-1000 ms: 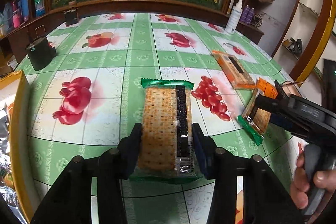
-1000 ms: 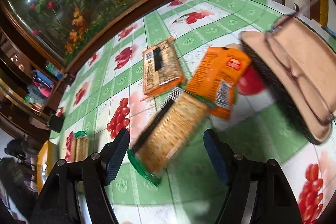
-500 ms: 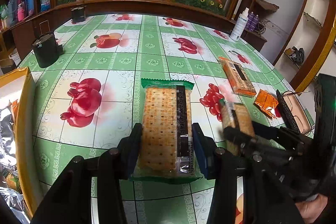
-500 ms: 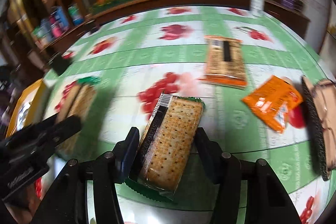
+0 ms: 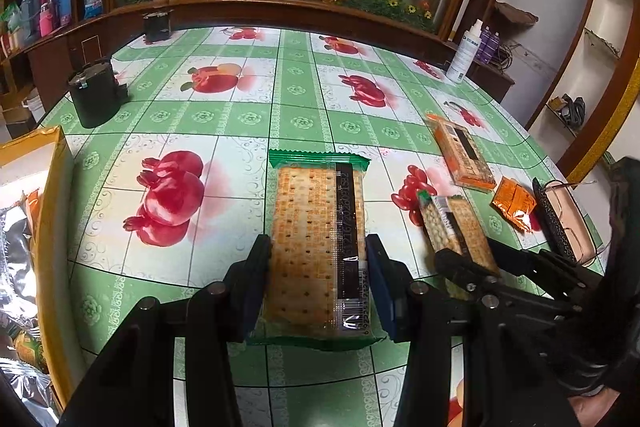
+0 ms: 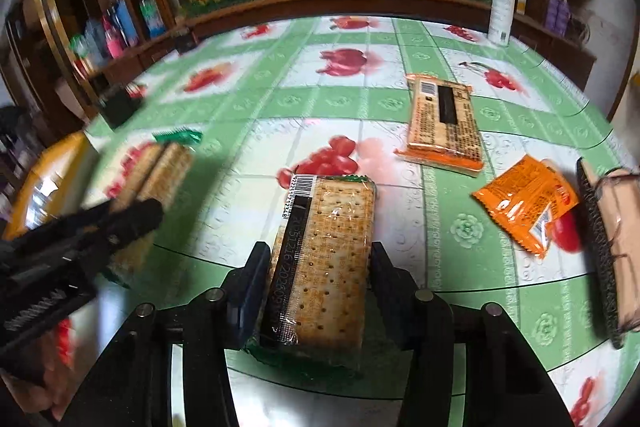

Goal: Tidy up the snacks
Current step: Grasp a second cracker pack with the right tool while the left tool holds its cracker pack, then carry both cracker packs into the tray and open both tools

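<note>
Left wrist view: left gripper [image 5: 318,281] clamps a cracker pack [image 5: 318,243]; right gripper [image 6: 318,291] has just closed onto its own crackers [image 6: 326,263], right beside it.

Black left gripper [image 5: 318,281] frame (silver screws), blue-padded jaws.

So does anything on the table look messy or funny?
A bit. The small orange snack packet lies crooked near the table's right edge, by a hairbrush that isn't a snack. Nothing looks spilled or torn.
</note>
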